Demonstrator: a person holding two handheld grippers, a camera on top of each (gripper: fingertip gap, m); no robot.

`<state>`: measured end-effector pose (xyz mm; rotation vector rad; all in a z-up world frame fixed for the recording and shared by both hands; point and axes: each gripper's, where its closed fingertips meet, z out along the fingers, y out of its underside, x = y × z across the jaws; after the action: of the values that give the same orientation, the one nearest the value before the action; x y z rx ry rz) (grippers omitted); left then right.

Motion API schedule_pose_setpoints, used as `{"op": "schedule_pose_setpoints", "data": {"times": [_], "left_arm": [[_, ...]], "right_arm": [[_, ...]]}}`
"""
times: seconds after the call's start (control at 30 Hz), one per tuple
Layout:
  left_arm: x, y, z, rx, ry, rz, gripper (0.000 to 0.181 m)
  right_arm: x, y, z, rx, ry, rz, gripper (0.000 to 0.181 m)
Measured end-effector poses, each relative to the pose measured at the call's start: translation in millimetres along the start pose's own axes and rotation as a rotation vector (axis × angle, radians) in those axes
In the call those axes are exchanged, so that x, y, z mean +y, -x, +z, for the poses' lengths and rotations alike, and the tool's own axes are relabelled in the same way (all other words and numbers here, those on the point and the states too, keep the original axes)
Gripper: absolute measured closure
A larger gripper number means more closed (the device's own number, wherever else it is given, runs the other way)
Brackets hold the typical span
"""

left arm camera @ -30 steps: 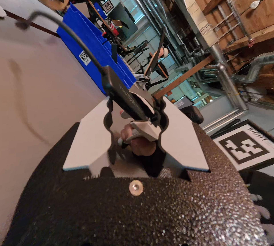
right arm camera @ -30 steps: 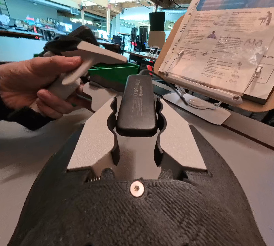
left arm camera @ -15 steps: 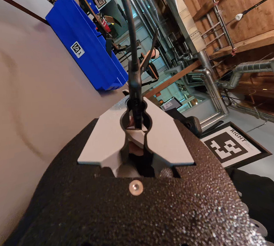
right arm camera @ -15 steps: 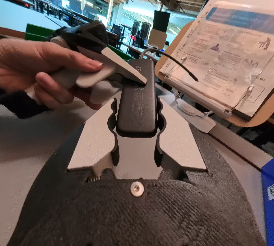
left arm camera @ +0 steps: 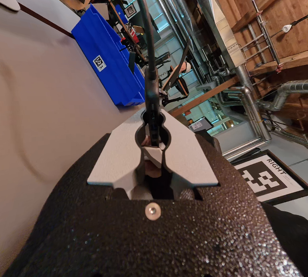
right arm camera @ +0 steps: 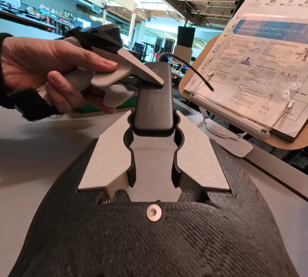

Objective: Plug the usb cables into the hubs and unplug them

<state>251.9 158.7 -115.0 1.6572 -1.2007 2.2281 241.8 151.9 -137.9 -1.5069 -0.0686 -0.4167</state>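
R gripper [right arm camera: 153,129] clamps hub [right arm camera: 154,97] end, L gripper [left arm camera: 152,129] pinches its edge: risk hub twists/slips w/ cable [left arm camera: 146,35] tug.

hub [right arm camera: 153,100] — dark slim bar, raised off table | cable [right arm camera: 186,62] arcs from far end | ports possibly side-on

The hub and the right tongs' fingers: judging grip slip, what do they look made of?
Hub: likely matte dark grey plastic; soft, dull sheen, rounded moulded corners. Fingers of the right tongs: pale grey, grainy matte faces, probably printed or coated plastic, with dark, rubber-like inner edges.
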Motion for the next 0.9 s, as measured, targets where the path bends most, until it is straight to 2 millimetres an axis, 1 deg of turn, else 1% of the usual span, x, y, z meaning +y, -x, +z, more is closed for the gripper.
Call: {"op": "schedule_pose_setpoints", "data": {"times": [0.07,0.13,0.2,0.3,0.33,0.43,0.5,0.57,0.63,0.67,0.73,0.9], "left_arm": [[-0.2,-0.7,0.8,0.015,-0.011,-0.025,0.172],[-1.2,-0.8,0.6,0.007,-0.021,-0.013,0.172],[-2.8,-3.6,0.2,0.003,-0.027,0.023,0.170],[-5.6,-16.7,0.7,0.034,-0.040,0.114,0.140],[-6.2,-19.8,1.1,0.040,-0.048,0.134,0.133],[-6.0,-16.0,1.4,-0.009,-0.051,0.217,0.129],[-5.7,-15.5,1.8,-0.017,-0.050,0.247,0.129],[-6.9,-14.7,1.9,-0.012,-0.061,0.236,0.129],[-7.1,-7.6,1.7,-0.029,-0.058,0.219,0.131],[-7.7,-5.8,1.0,-0.026,-0.060,0.213,0.134],[-10.7,-2.7,-2.4,-0.024,-0.085,0.211,0.163],[-6.9,-5.0,-1.5,0.032,-0.068,0.058,0.171]], "right_arm": [[-1.8,-0.9,-0.6,0.008,-0.005,-0.014,0.136],[-0.6,-0.6,-0.2,0.008,0.014,0.019,0.136],[-4.5,0.2,0.1,0.010,-0.004,0.064,0.136],[-8.5,-1.2,0.6,-0.025,-0.036,0.211,0.136],[-10.0,-3.0,0.0,-0.028,-0.045,0.236,0.136],[-10.1,-6.5,-1.6,-0.026,-0.055,0.274,0.136],[-12.1,-7.3,-2.4,-0.022,-0.063,0.265,0.136],[-13.3,-6.9,-2.9,-0.023,-0.062,0.248,0.136],[-15.2,-5.2,-3.4,-0.020,-0.065,0.222,0.136],[-14.3,-2.1,-2.9,-0.031,-0.056,0.204,0.136],[-15.5,2.1,-2.9,-0.026,-0.068,0.139,0.136],[-7.7,2.0,-2.7,0.017,-0.062,-0.003,0.136]]}}
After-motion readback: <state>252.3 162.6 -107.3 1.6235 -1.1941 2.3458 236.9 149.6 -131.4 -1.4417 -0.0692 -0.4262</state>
